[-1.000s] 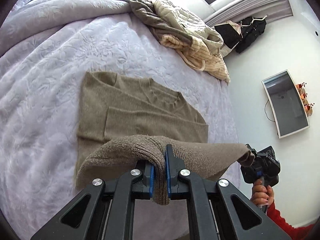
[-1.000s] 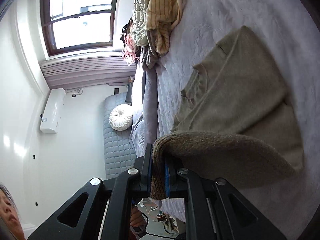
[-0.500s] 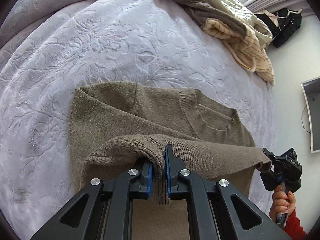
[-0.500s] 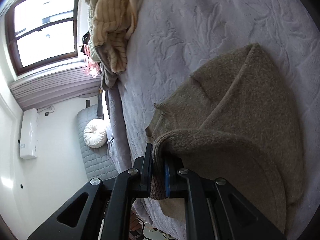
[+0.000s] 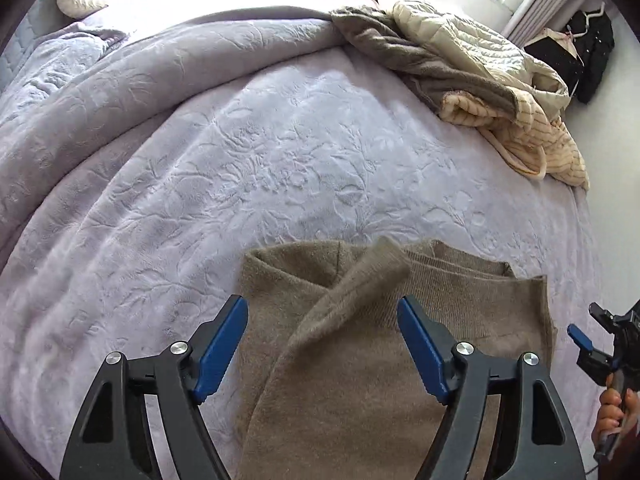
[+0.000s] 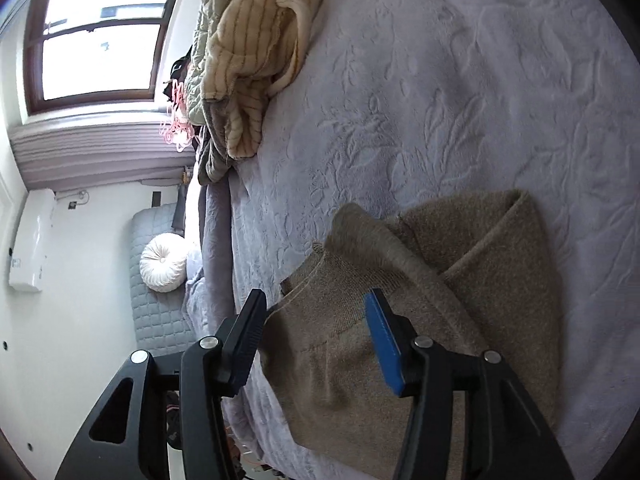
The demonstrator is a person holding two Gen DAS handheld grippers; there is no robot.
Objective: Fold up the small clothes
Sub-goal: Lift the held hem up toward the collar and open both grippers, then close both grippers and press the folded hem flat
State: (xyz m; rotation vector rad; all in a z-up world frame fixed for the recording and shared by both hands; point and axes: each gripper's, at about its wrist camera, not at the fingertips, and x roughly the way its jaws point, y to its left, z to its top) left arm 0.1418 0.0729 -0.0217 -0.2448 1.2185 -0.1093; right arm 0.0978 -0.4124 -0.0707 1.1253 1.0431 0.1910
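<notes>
An olive-brown knit sweater (image 5: 360,360) lies folded on the lilac bedspread (image 5: 200,160). Its hem edge stands in a loose raised fold (image 5: 376,276) over the top layer. My left gripper (image 5: 322,344) is open and empty just above the sweater's near part. The right gripper (image 5: 592,340) shows at the right edge of the left wrist view, open. In the right wrist view the right gripper (image 6: 316,328) is open and empty over the sweater (image 6: 460,300), with the raised fold (image 6: 360,232) ahead of it.
A heap of other clothes, cream striped and grey-green (image 5: 480,80), lies at the far right of the bed; it also shows in the right wrist view (image 6: 248,40). A round white cushion (image 6: 164,264) sits by the headboard. A window (image 6: 100,32) is beyond.
Both grippers carried the sweater's hem forward over its body, then opened and let it go. The hem now rests on the sweater in a loose fold.
</notes>
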